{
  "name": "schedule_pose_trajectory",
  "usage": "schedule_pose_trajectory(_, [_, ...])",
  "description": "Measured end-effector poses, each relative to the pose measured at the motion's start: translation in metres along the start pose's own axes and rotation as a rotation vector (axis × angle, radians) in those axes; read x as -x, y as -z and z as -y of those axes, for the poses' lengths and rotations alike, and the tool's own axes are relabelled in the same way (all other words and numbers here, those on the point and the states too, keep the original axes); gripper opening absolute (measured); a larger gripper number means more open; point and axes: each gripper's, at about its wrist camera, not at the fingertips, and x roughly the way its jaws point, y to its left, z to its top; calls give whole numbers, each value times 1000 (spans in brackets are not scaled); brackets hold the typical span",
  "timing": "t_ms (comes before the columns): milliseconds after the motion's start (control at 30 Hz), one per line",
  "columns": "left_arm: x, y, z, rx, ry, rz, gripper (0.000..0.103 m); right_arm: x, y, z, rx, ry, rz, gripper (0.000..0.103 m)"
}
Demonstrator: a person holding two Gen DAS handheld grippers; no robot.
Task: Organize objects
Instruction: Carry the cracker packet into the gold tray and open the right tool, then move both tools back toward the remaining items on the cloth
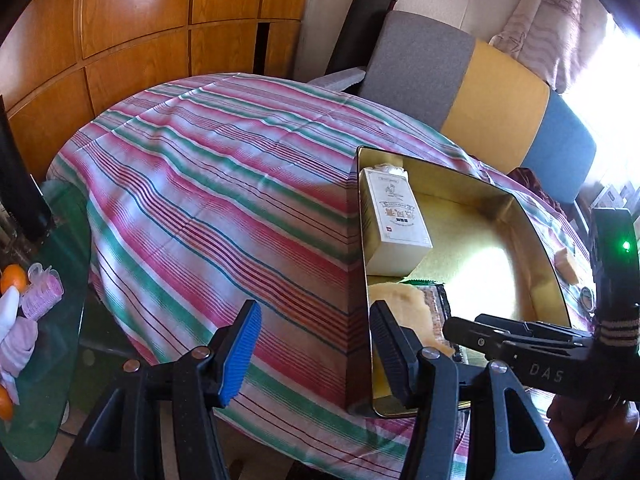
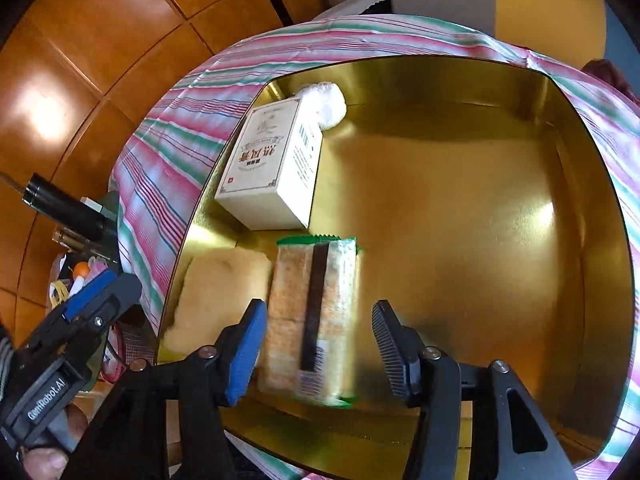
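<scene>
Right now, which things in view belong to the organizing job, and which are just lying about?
Job:
gold tin
white printed box
wrapped cracker pack, between the right tool pads
beige sponge
white fluffy ball

Lying about:
oranges
pink hair rollers
striped cloth
sofa cushions

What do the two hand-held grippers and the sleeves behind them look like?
Each hand-held gripper has a black plastic frame with silver rivets, one ribbed blue pad and one ribbed black pad. The left hand-held gripper reads "GenRobot.AI" on its body in the right wrist view. The right hand-held gripper shows "DAS" lettering and a green light. A dark striped cuff sits behind it.
</scene>
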Motion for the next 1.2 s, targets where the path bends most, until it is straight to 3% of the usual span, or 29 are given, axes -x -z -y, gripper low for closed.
schedule_pose_trajectory(133, [2, 0, 2, -7, 8, 2, 57, 12, 5, 4, -17, -14, 35, 56])
schedule_pose_trajectory(400, [5, 1, 10, -10, 43, -10, 57, 46, 12, 8, 16, 69, 154, 66])
schedule_pose_trajectory(667, [15, 1, 36, -92, 66, 7, 57, 85, 31, 33, -13, 114, 253, 70])
schedule_pose_trajectory(867, [21, -4, 70, -176, 107, 18, 57, 128, 52, 90, -102, 178, 300, 71])
schedule_pose_trajectory(1200, [27, 7, 169, -410, 259, -2, 57, 230, 110, 241, -418, 452, 398, 75])
